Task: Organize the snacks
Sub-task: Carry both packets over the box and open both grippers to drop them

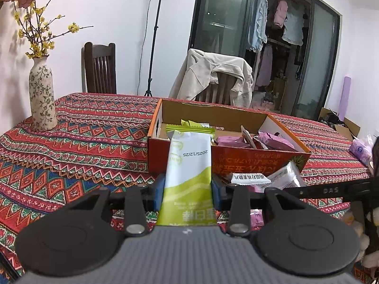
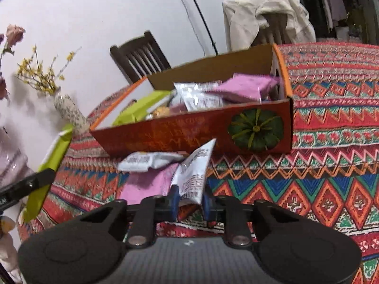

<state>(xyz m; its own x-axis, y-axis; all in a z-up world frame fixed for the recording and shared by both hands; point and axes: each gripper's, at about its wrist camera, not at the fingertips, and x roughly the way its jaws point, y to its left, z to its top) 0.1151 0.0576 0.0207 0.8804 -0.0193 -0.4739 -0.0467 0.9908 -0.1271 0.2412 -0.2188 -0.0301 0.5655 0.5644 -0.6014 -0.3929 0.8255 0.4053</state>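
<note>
An orange cardboard box stands on the patterned tablecloth and holds green and pink snack packets; it also shows in the right wrist view. My left gripper is shut on a green-and-white snack bar, held up in front of the box's near wall. That bar shows at the left of the right wrist view. My right gripper is shut on a silver-white snack packet, lifted just before the box. A white packet and a pink packet lie on the cloth beneath.
A flowered vase stands at the table's left. Two chairs are behind the table, one draped with a beige jacket. A purple tissue pack lies at the right edge. A tripod stands by the wall.
</note>
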